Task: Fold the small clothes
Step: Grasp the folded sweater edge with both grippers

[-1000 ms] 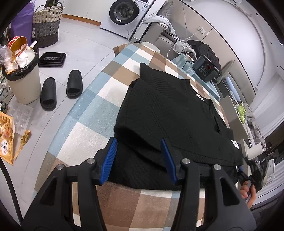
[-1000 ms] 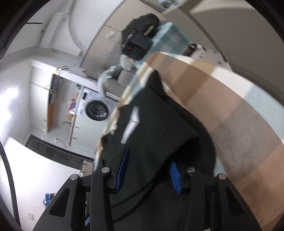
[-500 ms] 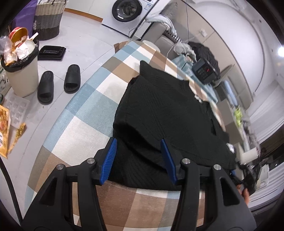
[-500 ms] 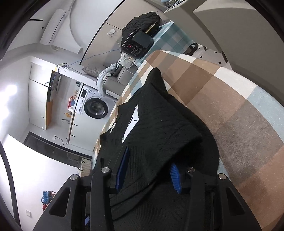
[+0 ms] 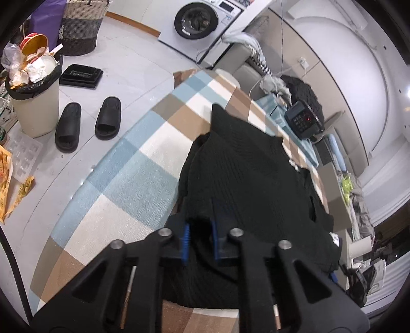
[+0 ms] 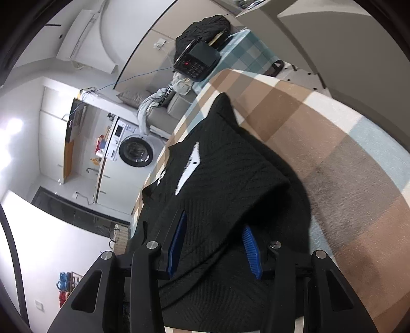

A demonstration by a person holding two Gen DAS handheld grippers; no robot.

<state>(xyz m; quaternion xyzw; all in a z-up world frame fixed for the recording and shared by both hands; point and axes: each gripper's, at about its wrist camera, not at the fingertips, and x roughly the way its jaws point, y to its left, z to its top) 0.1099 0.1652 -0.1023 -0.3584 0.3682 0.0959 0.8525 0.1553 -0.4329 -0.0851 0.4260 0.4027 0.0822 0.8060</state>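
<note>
**Black knit on the checked table, one edge pinched**

Checked tablecloth point(image 5: 133, 164) in blue, tan and cream covers the whole work surface, and the black knit garment point(image 5: 246, 179) lies on it toward the near right part, already doubled over itself with a corner poking out at the far end. A white label point(image 6: 188, 165) shows on top in the right wrist view.

It looks like a chunky ribbed knit, so I'd guess soft and floppy with a bit of weight, not slippery at all. That texture should give the pads plenty to bite on. The downside is it will probably sag and stretch if lifted from one point, so grabbing the near edge at two spread-out spots and keeping the layers together seems the way to go. Pinch all the layers, or the bottom one likely stays behind.

The left gripper point(image 5: 200, 239) has its blue pads drawn in narrow with a fold of the near edge squeezed between them. The right gripper point(image 6: 212, 249) is wide apart, fingers straddling the fabric with the knit running between them, not clamped.

Further out: black slippers point(image 5: 87, 123) on the floor to the left, a stuffed trash bin point(image 5: 36, 102), a woven basket point(image 5: 82, 28), and a washing machine point(image 5: 202, 23) at the far wall. A black keypad device point(image 5: 303, 120) sits past the table's far right.
</note>
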